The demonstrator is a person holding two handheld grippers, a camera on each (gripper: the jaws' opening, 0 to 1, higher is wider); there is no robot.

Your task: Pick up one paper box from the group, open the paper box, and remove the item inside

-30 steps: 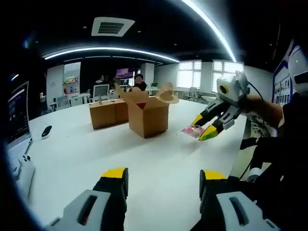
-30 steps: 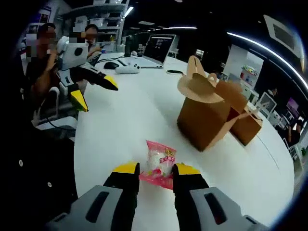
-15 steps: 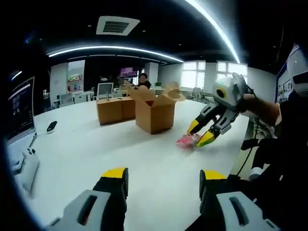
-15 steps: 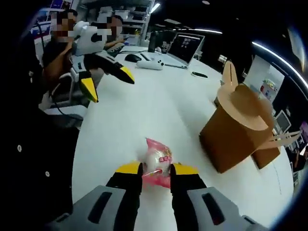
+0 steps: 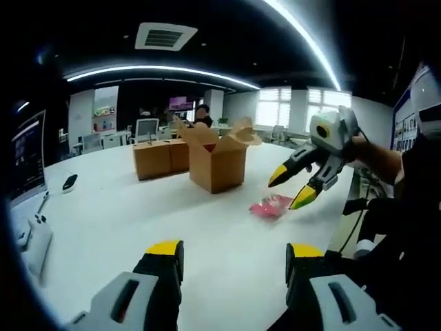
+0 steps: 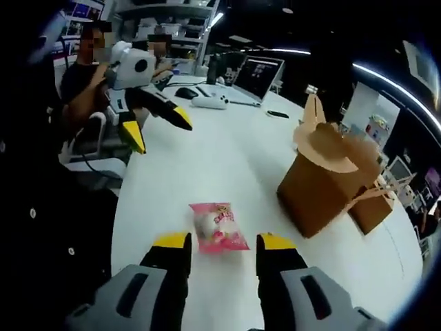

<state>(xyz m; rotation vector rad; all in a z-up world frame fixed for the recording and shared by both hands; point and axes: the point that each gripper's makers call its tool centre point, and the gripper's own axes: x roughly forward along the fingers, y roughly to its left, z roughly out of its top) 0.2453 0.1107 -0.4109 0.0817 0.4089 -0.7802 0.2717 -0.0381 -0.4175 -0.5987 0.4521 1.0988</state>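
The pink snack packet (image 6: 217, 228) lies flat on the white table (image 6: 207, 165), just ahead of the right gripper (image 6: 219, 243) and between the lines of its two jaws, which stand apart and touch nothing. In the left gripper view the same packet (image 5: 270, 206) rests on the table (image 5: 124, 214) directly under the right gripper's (image 5: 294, 186) spread yellow tips. The opened box (image 6: 319, 185) stands beside the packet with its flaps up; in the left gripper view that box (image 5: 217, 160) sits in front of two closed boxes (image 5: 160, 157). The left gripper (image 5: 233, 256) hangs over bare table with its jaws wide and empty, well apart from the packet. Judged from this layout, the item is out of the box and the step in hand is the release. To finish it well, lift the right gripper straight up and away so that neither jaw drags the light wrapper. Hold the jaws wide until they are above the packet. Keep the left gripper where it is, away from the box flaps.
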